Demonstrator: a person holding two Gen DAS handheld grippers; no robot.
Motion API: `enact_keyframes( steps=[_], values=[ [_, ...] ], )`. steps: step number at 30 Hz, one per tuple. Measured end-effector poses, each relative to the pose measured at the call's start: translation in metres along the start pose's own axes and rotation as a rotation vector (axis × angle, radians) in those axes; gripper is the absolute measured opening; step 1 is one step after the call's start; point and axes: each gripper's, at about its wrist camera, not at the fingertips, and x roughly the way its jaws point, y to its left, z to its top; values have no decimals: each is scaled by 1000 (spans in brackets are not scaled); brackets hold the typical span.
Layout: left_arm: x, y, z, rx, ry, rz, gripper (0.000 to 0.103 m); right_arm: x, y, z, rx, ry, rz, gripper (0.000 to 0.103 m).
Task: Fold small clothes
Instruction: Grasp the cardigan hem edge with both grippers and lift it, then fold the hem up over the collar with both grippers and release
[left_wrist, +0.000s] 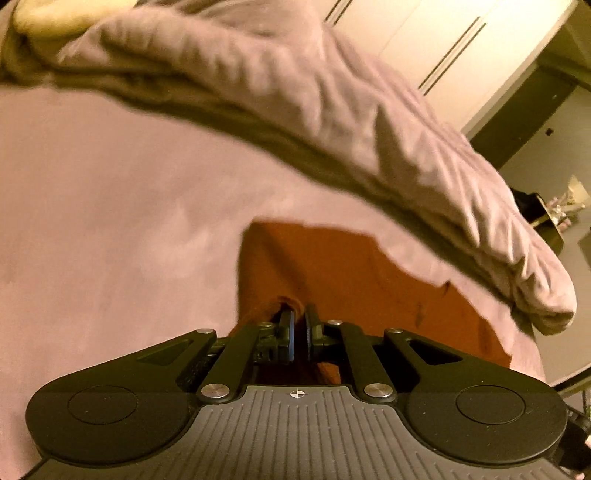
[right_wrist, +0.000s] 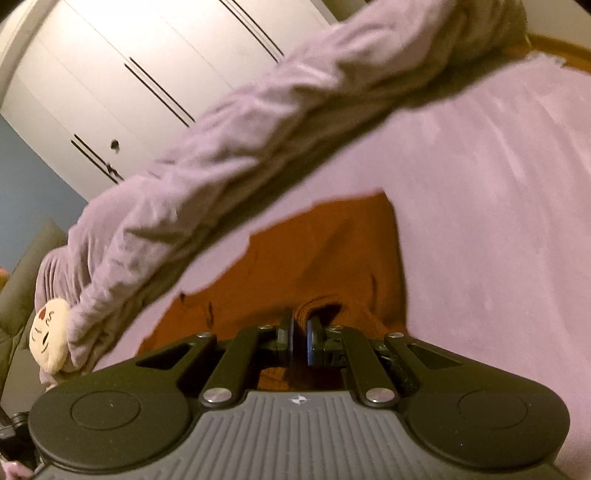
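Observation:
A small rust-orange garment (left_wrist: 332, 273) lies on the pink bed sheet (left_wrist: 110, 206). My left gripper (left_wrist: 298, 321) is shut on the near edge of the garment, a fold of cloth bunched over its fingertips. In the right wrist view the same orange garment (right_wrist: 332, 251) spreads forward from my right gripper (right_wrist: 299, 325), which is shut on another part of its near edge. The cloth under both grippers is hidden by the gripper bodies.
A rolled-back mauve duvet (left_wrist: 295, 92) runs across the bed behind the garment, also in the right wrist view (right_wrist: 258, 122). White wardrobe doors (right_wrist: 129, 74) stand behind. A cream plush toy (right_wrist: 48, 332) sits at the duvet's end. A dark bedside area (left_wrist: 546, 210) lies at right.

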Motion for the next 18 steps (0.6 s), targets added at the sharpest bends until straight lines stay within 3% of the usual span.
enact_keyframes(
  steps=[7,14,15,16,18],
  values=[
    [29,-39,51,83,-106,31,7,29,30,43,-71,-115,-29,5],
    [76,-65,68,159,-202,120,11,80,48,72,-195,-187,-164,5],
    [83,-64,65,158,-208,140,18,86,49,73,-206,-198,-166,5],
    [89,-63,60,152,-206,162,45,92,48,74,-215,-195,-176,5],
    [91,-56,47,133,-211,218,79,106,47,72,-235,-160,-202,10]
  ],
)
